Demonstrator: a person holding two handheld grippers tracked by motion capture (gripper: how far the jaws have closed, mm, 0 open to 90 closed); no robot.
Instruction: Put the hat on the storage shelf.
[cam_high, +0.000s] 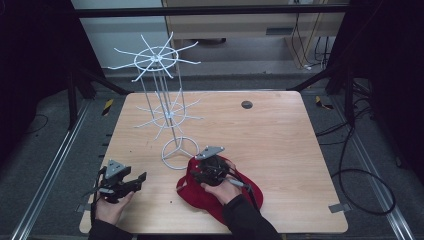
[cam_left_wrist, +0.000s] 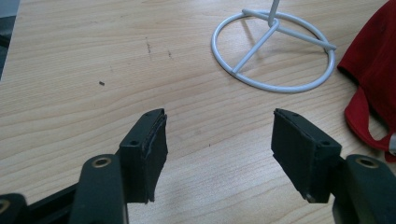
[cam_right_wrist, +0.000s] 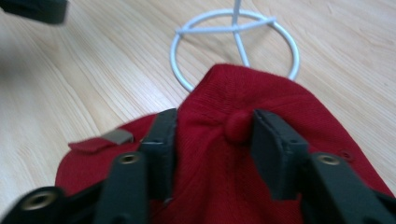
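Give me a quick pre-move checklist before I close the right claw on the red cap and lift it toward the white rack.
1. Right claw straddles the crown of the red cap, button between the jaws: ok.
2. Jaws closed on the fabric: not ok, gap remains.
3. Left claw open over bare table, off the cap: ok.
4. White rack upright, base ring flat: ok.
5. Cap touching the base ring: cannot tell.

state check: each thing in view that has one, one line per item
left gripper: open, nothing between the jaws, low over bare table
right gripper: jaws either side of the cap's crown, closure unclear
red cap: lying on the table, crown up
white wire rack: upright, hooks bare
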